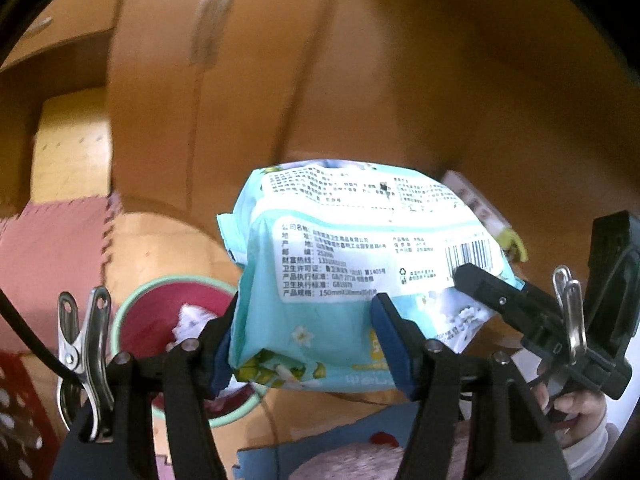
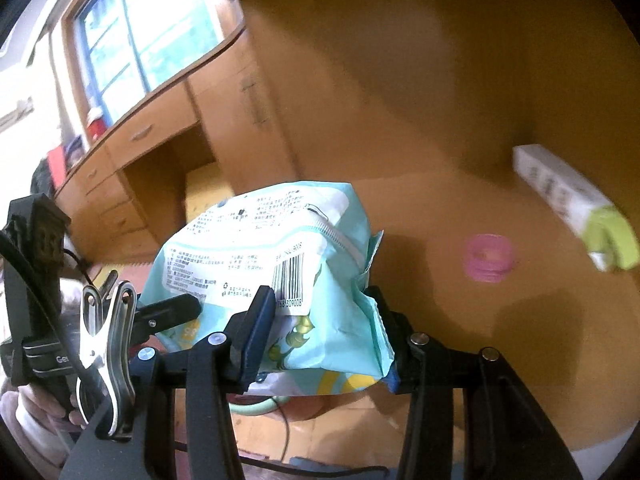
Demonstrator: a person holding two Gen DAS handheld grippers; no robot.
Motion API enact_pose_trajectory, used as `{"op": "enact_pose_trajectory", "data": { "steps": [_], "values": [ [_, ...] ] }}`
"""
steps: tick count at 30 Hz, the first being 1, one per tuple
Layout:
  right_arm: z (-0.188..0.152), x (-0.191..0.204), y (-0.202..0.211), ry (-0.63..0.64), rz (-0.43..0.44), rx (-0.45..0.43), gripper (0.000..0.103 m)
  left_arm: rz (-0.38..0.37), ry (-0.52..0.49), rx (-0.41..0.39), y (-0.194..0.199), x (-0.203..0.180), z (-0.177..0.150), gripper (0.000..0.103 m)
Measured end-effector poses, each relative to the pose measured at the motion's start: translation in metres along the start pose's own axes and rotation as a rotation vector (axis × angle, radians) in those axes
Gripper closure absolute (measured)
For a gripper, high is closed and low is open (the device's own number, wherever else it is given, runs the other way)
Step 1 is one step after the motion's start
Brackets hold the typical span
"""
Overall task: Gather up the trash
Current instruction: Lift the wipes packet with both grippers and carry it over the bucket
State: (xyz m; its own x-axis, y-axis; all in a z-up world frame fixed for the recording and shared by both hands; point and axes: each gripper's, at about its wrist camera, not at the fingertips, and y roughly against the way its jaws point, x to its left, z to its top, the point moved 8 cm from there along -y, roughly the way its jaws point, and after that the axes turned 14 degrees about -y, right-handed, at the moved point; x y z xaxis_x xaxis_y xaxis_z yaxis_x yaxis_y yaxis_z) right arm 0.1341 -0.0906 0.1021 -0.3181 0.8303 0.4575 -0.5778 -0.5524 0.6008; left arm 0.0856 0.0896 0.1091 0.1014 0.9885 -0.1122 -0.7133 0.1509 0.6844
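The wooden tabletop (image 2: pixel 460 160) fills most of both views, and low at the left of the left wrist view sits the bin (image 1: pixel 132 304), green-rimmed and red inside, with crumpled paper (image 1: pixel 192 320) already in it. We hold the pale blue wipes pack (image 1: pixel 352 264) in the air between us, clear of the tabletop and just right of the bin's mouth. Our left gripper (image 1: pixel 312 344) has its fingers pinching the pack's lower end; our right gripper (image 2: pixel 324 336) pinches the other end, by the barcode. The step in hand seems to be carrying it over the bin. We should move both hands together so the soft pack neither stretches nor folds, centre it over the opening, then let go with both at once. A white box (image 2: pixel 560 196) and a pink cap (image 2: pixel 488 258) lie on the tabletop, well apart from the pack.
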Motion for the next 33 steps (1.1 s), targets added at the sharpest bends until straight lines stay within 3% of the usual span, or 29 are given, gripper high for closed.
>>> {"op": "enact_pose_trajectory", "data": {
  "steps": [10, 16, 33],
  "values": [
    [-0.034, 0.048, -0.08, 0.103, 0.041, 0.167, 0.056, 0.084, 0.135, 0.086, 0.001, 0.081, -0.055, 0.04],
    [-0.053, 0.06, -0.123, 0.135, 0.049, 0.251, 0.056, 0.119, 0.177, 0.141, -0.018, 0.107, -0.077, 0.04],
    [-0.097, 0.035, -0.211, 0.061, -0.031, 0.422, 0.056, 0.176, 0.25, 0.297, -0.088, 0.145, -0.12, 0.04]
  ]
}}
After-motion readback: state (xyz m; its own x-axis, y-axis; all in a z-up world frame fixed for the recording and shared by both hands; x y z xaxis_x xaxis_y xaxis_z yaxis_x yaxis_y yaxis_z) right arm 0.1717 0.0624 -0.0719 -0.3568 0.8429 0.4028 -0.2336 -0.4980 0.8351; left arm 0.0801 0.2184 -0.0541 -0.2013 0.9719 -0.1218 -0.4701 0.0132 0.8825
